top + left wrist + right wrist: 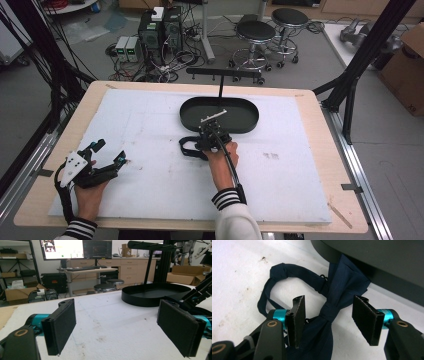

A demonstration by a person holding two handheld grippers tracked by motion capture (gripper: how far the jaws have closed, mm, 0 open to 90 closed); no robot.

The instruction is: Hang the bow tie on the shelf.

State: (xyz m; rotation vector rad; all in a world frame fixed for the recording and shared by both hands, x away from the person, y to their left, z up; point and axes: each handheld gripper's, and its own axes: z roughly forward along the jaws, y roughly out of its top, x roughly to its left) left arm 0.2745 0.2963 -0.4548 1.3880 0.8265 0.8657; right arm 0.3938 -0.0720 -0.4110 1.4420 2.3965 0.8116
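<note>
The right gripper (328,317) stands half open over a dark blue bow tie (329,310) (its knot between the pads, neither pressing it) lying on the white board (150,150) against the black tray (245,125), while the left gripper (120,327) rests wide open and empty.

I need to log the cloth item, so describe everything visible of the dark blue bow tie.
The bow tie is dark navy fabric, with a knotted centre, two creased wings and a thin strap looping to one side. It lies flat on the white board, one wing tip against the black tray. The right gripper straddles its knot; its pads don't yet press it.
</note>
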